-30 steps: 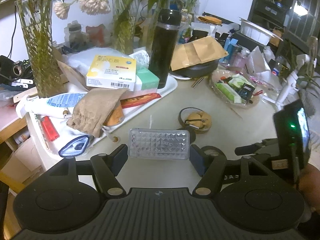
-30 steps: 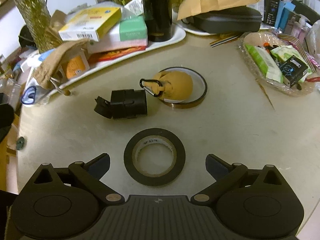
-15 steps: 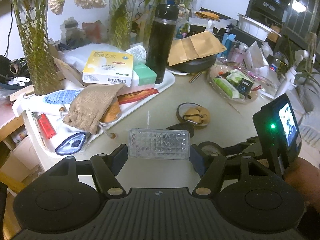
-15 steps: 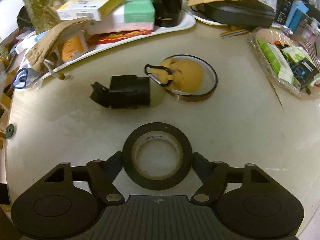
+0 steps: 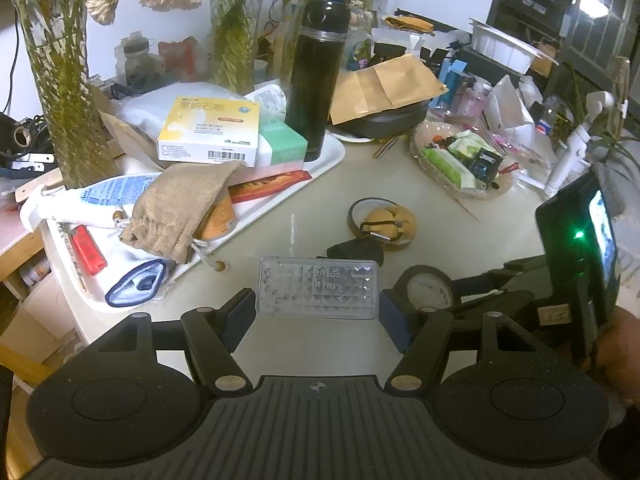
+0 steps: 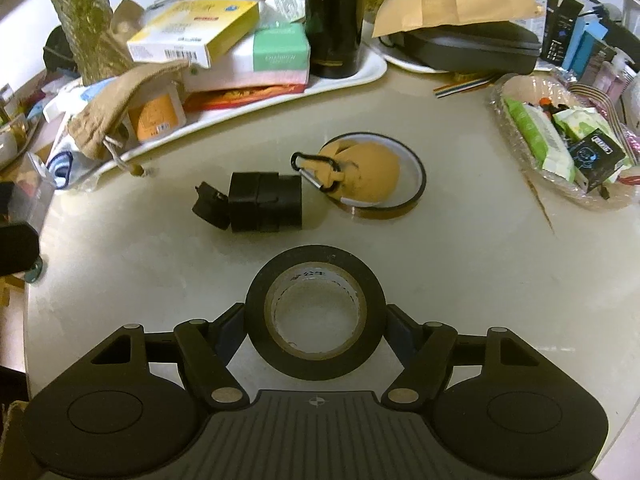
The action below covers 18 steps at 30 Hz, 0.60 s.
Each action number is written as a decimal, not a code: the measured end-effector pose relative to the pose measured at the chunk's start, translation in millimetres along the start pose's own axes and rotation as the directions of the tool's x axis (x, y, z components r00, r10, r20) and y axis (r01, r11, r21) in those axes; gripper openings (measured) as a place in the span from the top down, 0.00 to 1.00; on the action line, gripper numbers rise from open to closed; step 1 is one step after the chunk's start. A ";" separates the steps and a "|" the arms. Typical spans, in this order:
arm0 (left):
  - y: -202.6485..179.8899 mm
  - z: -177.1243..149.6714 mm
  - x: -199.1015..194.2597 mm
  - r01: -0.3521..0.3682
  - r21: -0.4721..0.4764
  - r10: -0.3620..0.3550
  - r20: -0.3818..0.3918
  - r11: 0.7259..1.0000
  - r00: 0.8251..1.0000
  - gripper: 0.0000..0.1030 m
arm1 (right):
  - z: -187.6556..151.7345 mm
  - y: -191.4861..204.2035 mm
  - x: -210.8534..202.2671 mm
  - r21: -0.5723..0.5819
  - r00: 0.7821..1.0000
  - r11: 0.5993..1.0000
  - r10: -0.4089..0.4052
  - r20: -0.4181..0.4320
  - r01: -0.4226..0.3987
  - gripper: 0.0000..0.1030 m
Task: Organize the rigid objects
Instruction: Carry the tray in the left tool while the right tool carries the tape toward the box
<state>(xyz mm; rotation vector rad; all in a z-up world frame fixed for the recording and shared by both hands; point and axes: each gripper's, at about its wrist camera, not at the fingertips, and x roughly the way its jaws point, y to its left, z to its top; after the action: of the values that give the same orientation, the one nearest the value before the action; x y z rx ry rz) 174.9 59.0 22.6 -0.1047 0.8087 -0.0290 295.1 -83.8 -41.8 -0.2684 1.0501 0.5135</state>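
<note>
My left gripper is shut on a clear ribbed plastic case and holds it above the beige table. My right gripper is shut on a black tape roll, gripping it by its sides; the roll also shows in the left wrist view. A black cylindrical device lies on the table ahead. An amber tape ring holds a tan pouch with a carabiner.
A white tray at the left carries boxes, a black flask, a tan drawstring bag and a red lighter. A clear dish of packets is at the right. Glass vases stand behind.
My right gripper moved forward around the black tape roll and closed on it. My left gripper kept the clear case and drew back slightly.
</note>
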 end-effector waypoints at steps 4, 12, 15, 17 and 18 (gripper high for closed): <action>-1.4 0.1 0.6 0.005 0.005 -0.005 -0.008 1.000 1.000 0.35 | -1.3 -2.8 -11.7 0.010 1.000 1.000 0.003 0.027 -0.003 0.27; -7.4 -1.5 -1.4 0.024 0.013 -0.024 -0.014 1.000 1.000 0.35 | -8.0 -8.4 -37.0 0.034 0.997 0.999 0.013 0.079 -0.016 0.27; -11.1 -3.4 -3.2 0.036 0.019 -0.036 -0.014 0.999 0.999 0.35 | -10.0 -10.8 -46.5 0.050 0.995 0.999 0.016 0.101 -0.021 0.27; -13.5 -5.4 -4.6 0.048 0.024 -0.047 -0.014 0.999 0.999 0.35 | -11.6 -12.7 -52.5 0.061 0.993 0.998 0.014 0.117 -0.021 0.27; -15.2 -6.4 -5.4 0.050 0.027 -0.050 -0.014 0.998 0.999 0.35 | -12.3 -13.6 -55.3 0.065 0.992 0.998 0.012 0.124 -0.020 0.27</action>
<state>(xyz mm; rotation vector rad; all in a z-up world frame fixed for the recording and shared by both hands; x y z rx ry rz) 166.8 43.7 23.7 -0.0989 0.8190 -0.0879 271.2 -116.0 0.4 -0.1677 0.9479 0.5029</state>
